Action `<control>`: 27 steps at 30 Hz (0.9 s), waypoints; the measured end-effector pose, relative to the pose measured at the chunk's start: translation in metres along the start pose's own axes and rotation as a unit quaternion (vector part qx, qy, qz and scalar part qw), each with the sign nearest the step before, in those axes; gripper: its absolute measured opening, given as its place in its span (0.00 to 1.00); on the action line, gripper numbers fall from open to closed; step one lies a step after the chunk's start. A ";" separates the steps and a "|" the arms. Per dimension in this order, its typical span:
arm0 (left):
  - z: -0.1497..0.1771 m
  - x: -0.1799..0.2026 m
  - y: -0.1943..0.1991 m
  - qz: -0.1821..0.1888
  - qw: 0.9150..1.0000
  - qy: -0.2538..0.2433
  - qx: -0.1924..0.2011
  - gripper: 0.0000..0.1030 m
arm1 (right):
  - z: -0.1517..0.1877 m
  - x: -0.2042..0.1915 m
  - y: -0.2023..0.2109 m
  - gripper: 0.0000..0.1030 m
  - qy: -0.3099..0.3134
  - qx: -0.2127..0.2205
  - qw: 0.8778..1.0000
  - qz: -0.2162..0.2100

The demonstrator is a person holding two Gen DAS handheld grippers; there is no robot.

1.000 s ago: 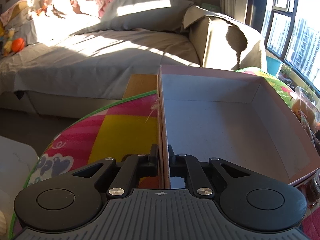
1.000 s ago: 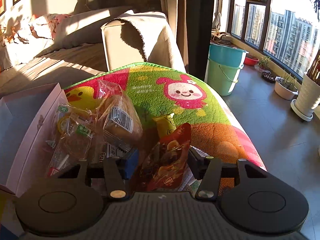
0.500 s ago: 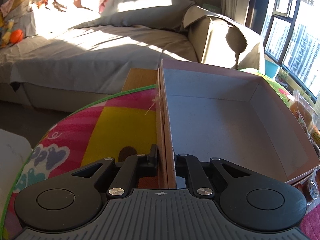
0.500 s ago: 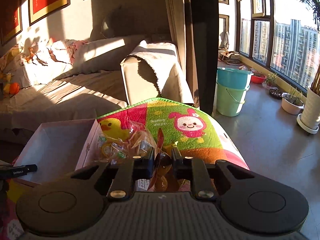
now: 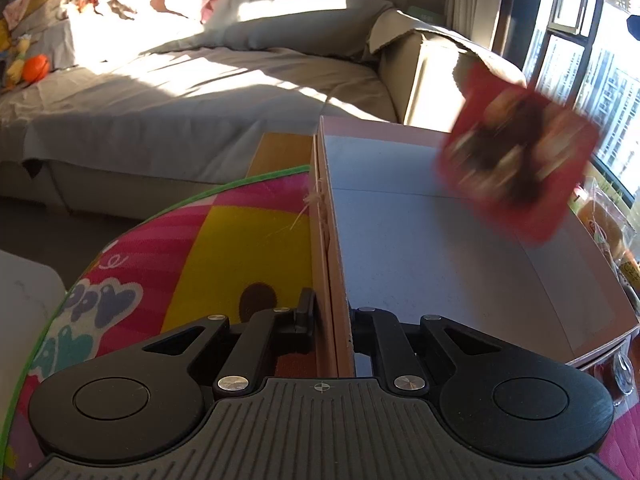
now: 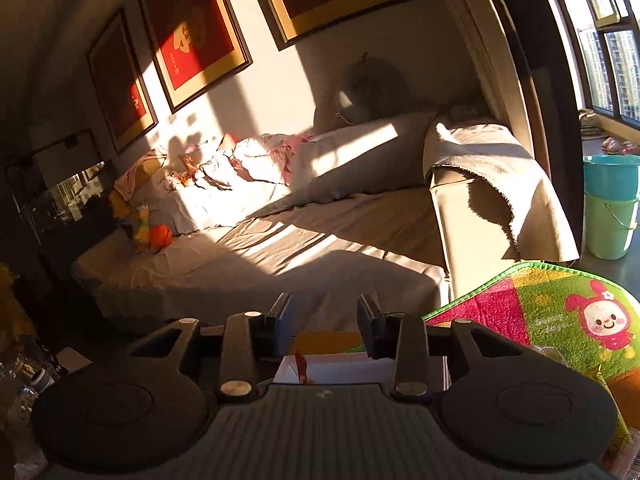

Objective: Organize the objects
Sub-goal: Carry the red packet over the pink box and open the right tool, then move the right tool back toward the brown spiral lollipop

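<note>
Your left tongs are clamped on the near left wall of the pale pink cardboard box, one finger outside, one inside, and the box sits on the bright cartoon-print play mat that covers the surface. Above the box's far right corner there's the red square snack packet, blurred, tilted, in mid-air with nothing touching it in this view. Clear-wrapped buns lie just beside the box's right wall, on the mat.

Your right tongs stand apart, nothing between the fingers, pointed out toward the grey-sheeted sofa bed. Below them, through the gap, a strip of the box's white inside shows, with a thin red sliver that I can't identify for certain. The mat's green edge and pink bunny sit off to your right; two stacked buckets, teal over green, stand by the window.
</note>
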State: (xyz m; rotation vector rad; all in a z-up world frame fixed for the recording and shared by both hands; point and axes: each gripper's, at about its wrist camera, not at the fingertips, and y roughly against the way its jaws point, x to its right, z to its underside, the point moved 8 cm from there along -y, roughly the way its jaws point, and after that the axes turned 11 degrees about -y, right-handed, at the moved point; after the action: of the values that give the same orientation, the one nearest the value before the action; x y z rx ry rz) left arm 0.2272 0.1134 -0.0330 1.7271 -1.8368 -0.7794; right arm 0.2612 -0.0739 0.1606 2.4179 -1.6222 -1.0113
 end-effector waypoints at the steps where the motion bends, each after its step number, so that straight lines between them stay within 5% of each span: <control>1: 0.001 0.000 0.000 0.001 1.000 0.001 0.000 0.11 | 0.004 0.001 -0.001 0.38 0.008 0.002 1.000 0.008; 8: 0.001 0.000 0.000 0.000 1.000 0.008 0.003 0.12 | 0.031 0.059 0.031 0.63 0.042 0.022 0.995 0.083; 15: 0.002 -0.001 0.000 0.001 1.000 0.012 0.004 0.12 | 0.081 0.118 0.066 0.69 0.108 0.003 0.979 0.172; 27: 0.004 -0.002 0.001 0.001 1.000 0.012 0.003 0.12 | 0.165 0.133 0.084 0.85 0.156 -0.064 0.966 0.195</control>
State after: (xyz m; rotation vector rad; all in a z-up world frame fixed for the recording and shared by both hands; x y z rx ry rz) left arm 0.2240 0.1155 -0.0353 1.7302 -1.8280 -0.7502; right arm 0.1347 -0.1745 -0.0002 1.9418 -1.7534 -0.6138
